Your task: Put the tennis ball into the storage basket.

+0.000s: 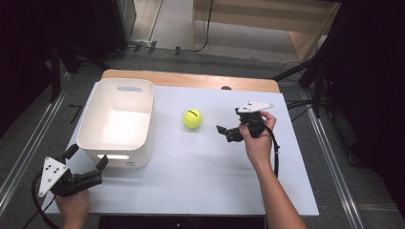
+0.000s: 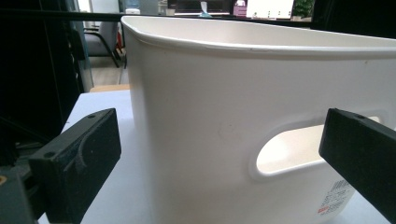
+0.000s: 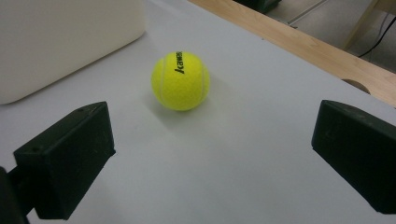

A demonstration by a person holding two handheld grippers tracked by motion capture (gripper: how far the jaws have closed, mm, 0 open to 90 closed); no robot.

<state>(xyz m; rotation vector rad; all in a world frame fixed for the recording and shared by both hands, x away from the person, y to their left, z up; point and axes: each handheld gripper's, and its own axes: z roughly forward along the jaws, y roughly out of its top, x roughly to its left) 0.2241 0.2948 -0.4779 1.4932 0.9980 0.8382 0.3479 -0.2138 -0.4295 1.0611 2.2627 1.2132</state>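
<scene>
A yellow tennis ball (image 1: 192,118) (image 3: 180,80) lies on the white table top (image 1: 200,176), right of a white plastic bin (image 1: 117,121). My right gripper (image 1: 229,120) (image 3: 210,158) is just right of the ball, pointed at it, open and holding nothing. A short stretch of table separates the ball from its jaws. My left gripper (image 1: 87,156) (image 2: 219,158) is at the table's front left corner, open, facing the bin's (image 2: 210,107) near wall with its handle cutout (image 2: 289,151). It touches nothing.
The bin's inside looks bare in the high view. A wooden strip (image 1: 191,79) (image 3: 299,46) runs along the table's far edge. Metal rails (image 1: 28,143) flank the table on the floor, and dark stands and cables (image 1: 310,76) are at the back right.
</scene>
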